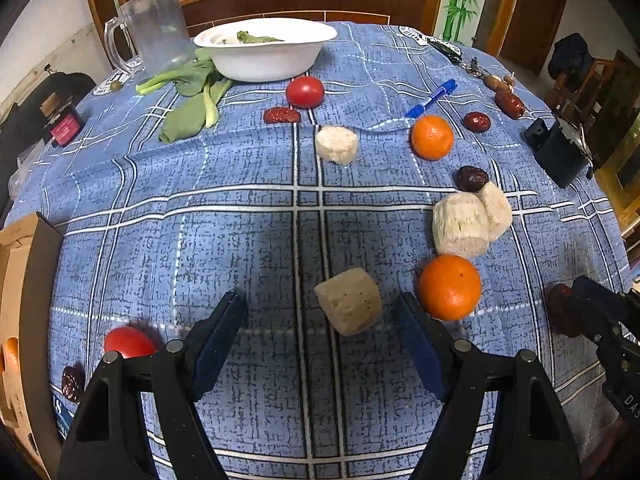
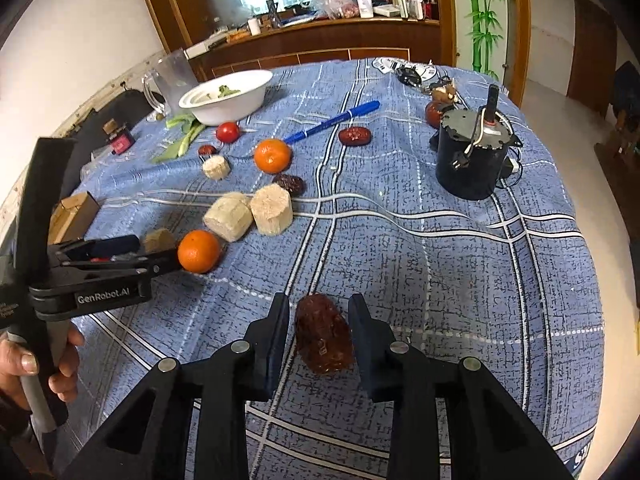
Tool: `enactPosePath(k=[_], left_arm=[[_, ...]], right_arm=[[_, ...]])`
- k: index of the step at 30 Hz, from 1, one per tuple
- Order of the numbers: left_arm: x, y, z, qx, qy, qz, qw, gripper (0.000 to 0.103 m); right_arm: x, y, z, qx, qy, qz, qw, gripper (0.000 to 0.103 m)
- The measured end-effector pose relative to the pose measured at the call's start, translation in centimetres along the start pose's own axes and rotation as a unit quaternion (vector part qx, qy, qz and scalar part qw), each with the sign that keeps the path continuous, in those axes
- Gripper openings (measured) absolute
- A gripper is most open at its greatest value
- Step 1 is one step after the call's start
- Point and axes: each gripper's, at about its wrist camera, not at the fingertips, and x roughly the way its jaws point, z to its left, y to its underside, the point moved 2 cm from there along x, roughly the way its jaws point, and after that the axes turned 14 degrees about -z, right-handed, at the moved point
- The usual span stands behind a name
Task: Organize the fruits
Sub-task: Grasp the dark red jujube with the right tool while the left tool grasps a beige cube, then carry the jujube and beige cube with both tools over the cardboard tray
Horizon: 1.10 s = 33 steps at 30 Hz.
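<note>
On the worktop: blue plaid cloth (image 1: 240, 240), woven-looking, rumpled into low folds, covers a round-edged top.
Red date: wrinkled, dark red, oblong date (image 2: 324, 334) lies on the cloth at the near edge, between the right claw's pads.
Right claw: right claw (image 2: 319, 336) points steeply down, jaws narrow and closed on the date, both blue pads against its sides; no earlier view to compare.
Left claw: left claw (image 1: 320, 340) tilts steeply down, jaws wide, gripping nothing; a pale, rough-cut cylinder chunk (image 1: 349, 301) lies on the cloth between its fingers, whether touching either I cannot tell.
Left hand: hand (image 2: 40, 368) wraps the left tool's handle, thumbnail showing, in the right wrist view.
Oranges: near orange (image 1: 450, 287), smooth and round, sits just beside the left claw's right finger; far orange (image 1: 432, 137) lies well beyond.
Fibrous chunks: two pale, stringy stumps (image 1: 470, 220) touch each other behind the near orange; a dark date (image 1: 472, 179) sits just behind them.
Tomatoes: glossy red tomato (image 1: 305, 91) near the white bowl (image 1: 280, 64); another tomato (image 1: 128, 342) by the left finger.
Far items: clear plastic jug (image 1: 154, 28), leafy greens (image 1: 192, 100), blue pen (image 1: 432, 98), black cylinder motor (image 2: 472, 164).
</note>
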Motion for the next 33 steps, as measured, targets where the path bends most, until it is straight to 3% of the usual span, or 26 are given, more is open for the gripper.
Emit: enactPosePath(k=[5,8,9,14,24,33], left_arm=[[0.1,-0.3,0.3,0.001,0.003,-0.009,1.0000,0.073],[-0.3,-0.4,0.7,0.000,0.020,-0.017,0.9997,0.045],[-0.4,-0.5,0.7,-0.001,0.028,-0.017,0.9995,0.026],[-1.1,0.0,0.6,0.012,0.034,-0.016,0.9992,0.019],[-6.1,2.8,2.1,-0.010,0.079,-0.018,0.9966,0.019],[-10.0,5.6,4.4,-0.009,0.083,-0.024,0.9962,0.019]], right_arm=[[0.9,0.4,0.1,-0.013,0.014,0.016,1.000,0.032],[0.9,0.7,0.8,-0.040,0.030,0.020,0.999,0.031],[0.9,0.8,0.9,-0.048,0.034,0.020,0.998,0.031],[0.3,0.9,0.5,-0.032,0.026,0.016,0.999,0.031],[-3.9,1.5,1.0,-0.013,0.024,-0.013,1.000,0.031],[-5.6,3.5,3.8,-0.021,0.034,-0.007,0.999,0.031]])
